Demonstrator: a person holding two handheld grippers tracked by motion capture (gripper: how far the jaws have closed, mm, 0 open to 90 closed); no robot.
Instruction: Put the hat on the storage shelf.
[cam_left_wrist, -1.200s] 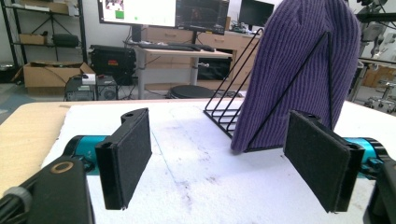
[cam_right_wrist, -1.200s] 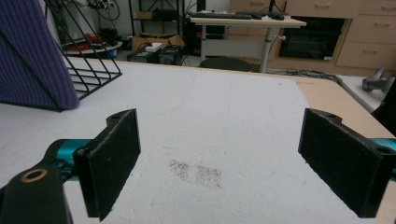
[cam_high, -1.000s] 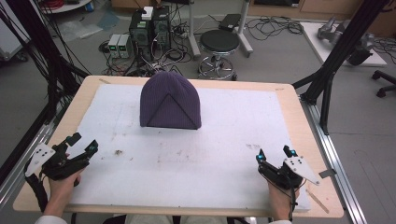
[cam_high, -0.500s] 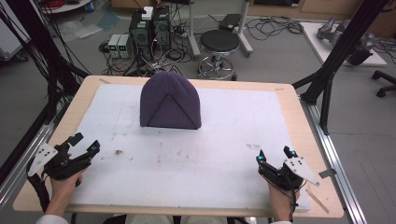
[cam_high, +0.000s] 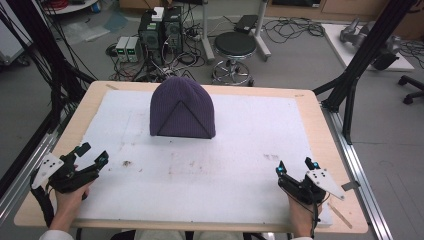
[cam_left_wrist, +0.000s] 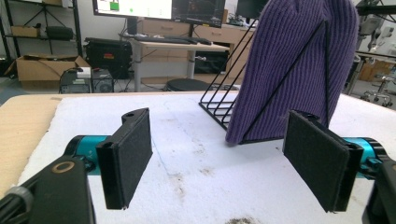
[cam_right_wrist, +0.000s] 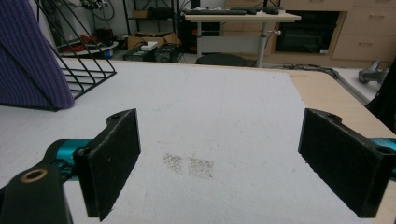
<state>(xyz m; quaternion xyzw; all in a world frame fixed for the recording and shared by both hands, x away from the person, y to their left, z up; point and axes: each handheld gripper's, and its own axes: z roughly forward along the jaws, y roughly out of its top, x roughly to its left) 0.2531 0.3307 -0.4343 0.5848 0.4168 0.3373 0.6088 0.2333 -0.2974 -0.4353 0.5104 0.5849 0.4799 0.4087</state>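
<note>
High view: my left hand-held gripper (cam_high: 91, 154) and right hand-held gripper (cam_high: 296, 166) rest spread, empty; purple beanie (cam_high: 183, 109), seemingly on a wire rack (cam_left_wrist: 219, 109), well ahead between them.

- A white foam mat (cam_high: 240, 170) covers most of the light wooden table (cam_high: 320, 107).
- Small brown stains (cam_high: 126, 163) mark the mat near the table's left front.
- A round black stool (cam_high: 235, 46) stands on the floor just beyond the table's far edge.
- Two black computer towers (cam_high: 161, 29) sit on the floor beyond the table, left of the stool.
- Black cables (cam_high: 290, 31) trail over the floor beyond the table's far right.
</note>
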